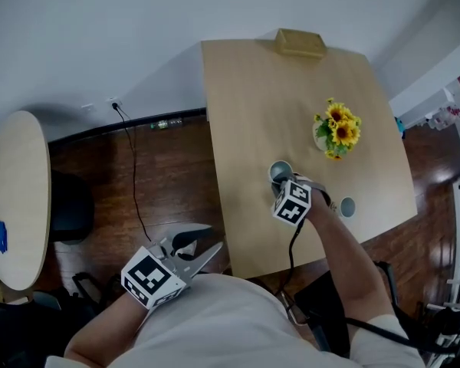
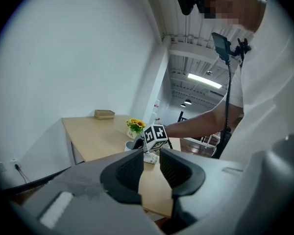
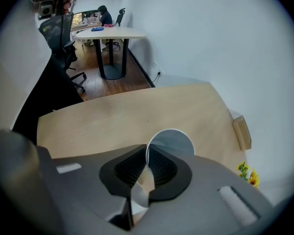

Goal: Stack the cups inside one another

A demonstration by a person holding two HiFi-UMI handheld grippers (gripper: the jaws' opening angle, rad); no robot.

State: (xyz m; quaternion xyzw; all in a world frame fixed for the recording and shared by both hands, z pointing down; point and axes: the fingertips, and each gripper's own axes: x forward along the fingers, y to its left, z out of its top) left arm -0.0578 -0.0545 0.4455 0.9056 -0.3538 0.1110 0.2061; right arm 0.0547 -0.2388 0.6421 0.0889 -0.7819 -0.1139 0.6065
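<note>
Right gripper view shows the right gripper (image 3: pixel 147 156) clamped on the rim of a cup (image 3: pixel 172 142) – upright on the table (image 1: pixel 245 129), it seems – with the second cup (image 1: pixel 346 206) near on its right, well away from the left gripper (image 1: pixel 208 241), whose jaws stand apart.

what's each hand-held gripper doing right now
Left hand-held gripper: open, holding nothing.
Right hand-held gripper: closed on the wall of a cup.

Head view looks steeply down, both gripper views along their jaws; all share the table (image 1: pixel 245 129).
</note>
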